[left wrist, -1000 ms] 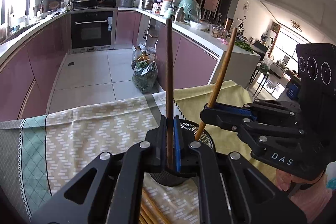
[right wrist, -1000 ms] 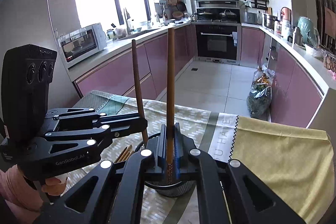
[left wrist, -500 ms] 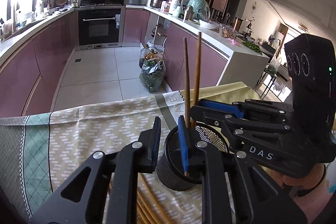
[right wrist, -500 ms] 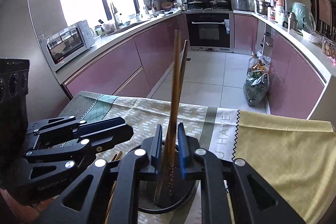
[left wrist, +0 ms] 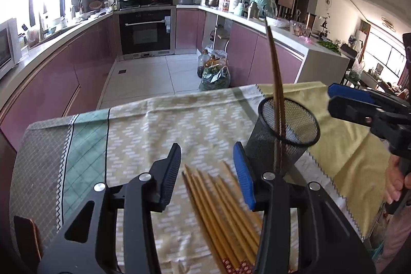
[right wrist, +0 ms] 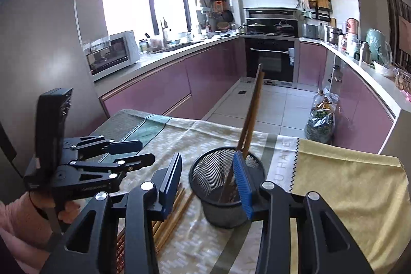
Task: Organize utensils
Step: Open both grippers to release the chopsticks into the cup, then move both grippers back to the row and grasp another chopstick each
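A black mesh cup stands on the cloth-covered table, with two brown chopsticks leaning upright in it; the cup and sticks also show in the right wrist view. Several light wooden chopsticks lie flat on the cloth left of the cup. My left gripper is open and empty, hovering over the tips of the flat chopsticks. My right gripper is open and empty, just in front of the cup; it shows at the right edge of the left wrist view.
The table carries a patterned green-beige cloth and a yellow cloth to the right. Beyond the far table edge are the kitchen floor, purple cabinets, an oven and a bag on the floor.
Both grippers let go of their chopsticks into the cup, opened wide and drew back. The left gripper moved left over the flat chopsticks.
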Tool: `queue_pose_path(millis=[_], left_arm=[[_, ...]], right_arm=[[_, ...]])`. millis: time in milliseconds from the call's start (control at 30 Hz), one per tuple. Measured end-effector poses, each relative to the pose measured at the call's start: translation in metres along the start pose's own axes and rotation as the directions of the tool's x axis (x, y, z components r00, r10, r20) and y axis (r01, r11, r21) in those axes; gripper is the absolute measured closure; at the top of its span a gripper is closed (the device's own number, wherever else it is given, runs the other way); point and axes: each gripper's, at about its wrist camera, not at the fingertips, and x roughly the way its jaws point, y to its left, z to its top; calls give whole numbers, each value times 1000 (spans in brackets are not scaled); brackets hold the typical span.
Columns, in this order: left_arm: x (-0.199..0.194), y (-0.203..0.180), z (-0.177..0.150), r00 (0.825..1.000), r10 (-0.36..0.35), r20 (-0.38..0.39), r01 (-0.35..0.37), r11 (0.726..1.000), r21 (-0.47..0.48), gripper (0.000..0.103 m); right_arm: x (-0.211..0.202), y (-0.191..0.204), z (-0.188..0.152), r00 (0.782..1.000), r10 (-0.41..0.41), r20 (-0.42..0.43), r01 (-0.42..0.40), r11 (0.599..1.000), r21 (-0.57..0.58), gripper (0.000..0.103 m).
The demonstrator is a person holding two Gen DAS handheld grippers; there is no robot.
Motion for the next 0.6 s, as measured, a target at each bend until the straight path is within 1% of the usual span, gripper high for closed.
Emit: queue_pose_path(millis=[133,267,400,500,600], left_arm=[[6,12,-33,997,0,-82,0,1000,3,61],[13,20,-60,990,-4,-144,3,1000,-4,61],[15,21,-77,985,-16,-173,16,1000,-5,61],[16,17,-83,983,-22,-184,23,1000,3,61],[18,12,-85,981,-13,-191,17,1000,18,61]], right_arm=[[16,18,-29,994,55,-97,-55,998,4,63],[47,25,-54,976,80,-201,-72,996,46,64],[68,34,-72,963,71,-261,-59,997,55,65],[74,40,-79,959,51,-279,-41,998,44,66],[76,42,-83,955,42,-292,-28,998,51,68]])
